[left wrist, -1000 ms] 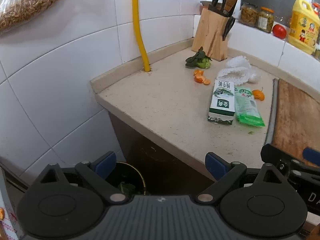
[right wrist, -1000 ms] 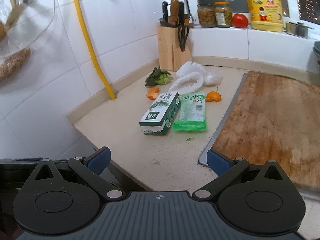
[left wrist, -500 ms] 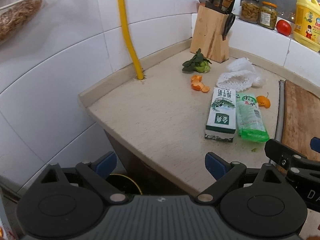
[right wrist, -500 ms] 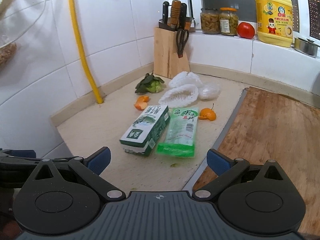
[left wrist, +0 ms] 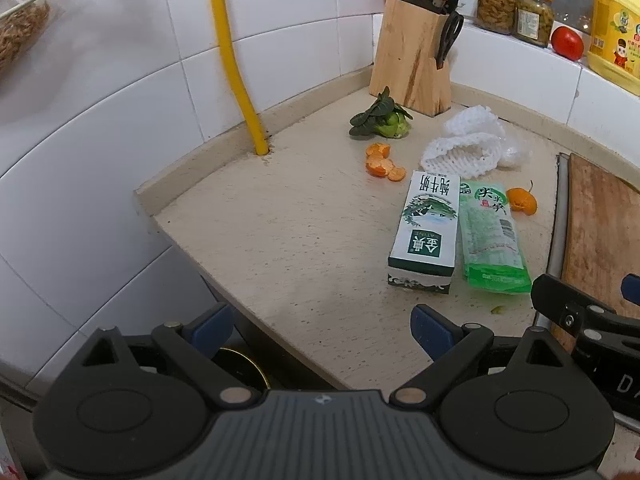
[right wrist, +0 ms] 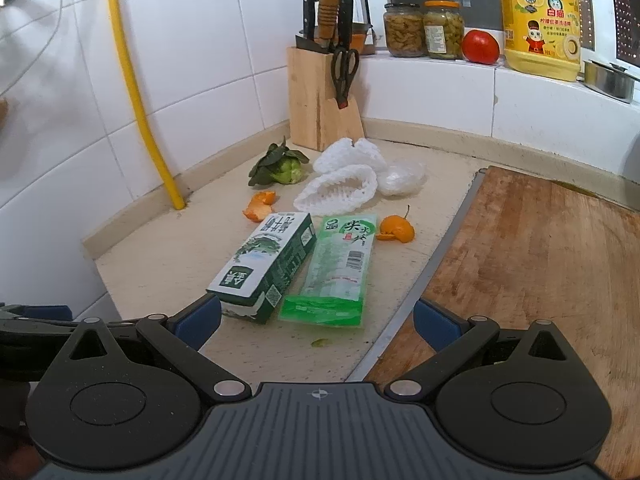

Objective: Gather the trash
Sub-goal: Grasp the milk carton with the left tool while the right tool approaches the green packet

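One carton (right wrist: pixel 267 264), one wrapper (right wrist: pixel 340 268) — two peels

Wide bare stretch of beige speckled stone countertop (left wrist: pixel 280 240) at centre-left of the left wrist frame, open from the near edge to the yellow vertical pipe (left wrist: pixel 236 76) at the wall. Blocked to the right by the green-and-white milk carton (left wrist: pixel 426 228) lying flat, touching the green plastic noodle wrapper (left wrist: pixel 490 236). Farther back: 2 orange peel piles (left wrist: pixel 382 162), leafy green vegetable stub (left wrist: pixel 386 120), white foam fruit net (left wrist: pixel 466 144), wooden knife block (left wrist: pixel 412 60) filling the corner. Worn wooden cutting board (right wrist: pixel 540 260) bare across the right of the right wrist frame.
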Tool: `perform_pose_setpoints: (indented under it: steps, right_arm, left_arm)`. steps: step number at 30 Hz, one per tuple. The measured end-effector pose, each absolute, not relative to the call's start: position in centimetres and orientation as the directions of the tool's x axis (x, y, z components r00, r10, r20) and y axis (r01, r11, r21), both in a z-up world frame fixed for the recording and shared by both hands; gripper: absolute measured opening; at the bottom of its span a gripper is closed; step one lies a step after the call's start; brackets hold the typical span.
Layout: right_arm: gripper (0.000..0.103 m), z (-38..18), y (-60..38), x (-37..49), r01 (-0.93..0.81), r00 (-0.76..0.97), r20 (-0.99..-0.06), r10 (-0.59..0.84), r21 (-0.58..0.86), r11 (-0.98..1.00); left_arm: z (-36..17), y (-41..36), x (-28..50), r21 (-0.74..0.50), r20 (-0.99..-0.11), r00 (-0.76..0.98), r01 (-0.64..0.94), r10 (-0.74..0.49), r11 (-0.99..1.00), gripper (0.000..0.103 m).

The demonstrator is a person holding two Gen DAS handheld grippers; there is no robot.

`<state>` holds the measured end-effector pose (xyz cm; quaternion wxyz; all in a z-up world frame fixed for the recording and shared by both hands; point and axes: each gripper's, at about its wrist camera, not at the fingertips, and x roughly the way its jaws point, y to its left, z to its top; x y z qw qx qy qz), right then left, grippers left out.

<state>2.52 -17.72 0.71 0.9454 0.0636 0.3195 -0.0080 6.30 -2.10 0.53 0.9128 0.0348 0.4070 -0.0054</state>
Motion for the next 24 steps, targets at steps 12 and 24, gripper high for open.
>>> perform_pose_setpoints:
  steps: [12,24]
  right_arm:
    - [0.103,0.3,-19.4,3.3,0.079,0.784,-0.621,0.019,0.131,0.988]
    - [0.103,0.3,-21.4,5.9,0.069,0.790,-0.612,0.038,0.151,0.986]
  left_arm:
    - [0.5,-3.9,7.5,0.067,-0.750,0.661,0.066,0.007,0.996,0.091]
    - [-0.1,-6.0,10.6,0.113,-0.753,0.658,0.143,-0.009,0.983,0.091]
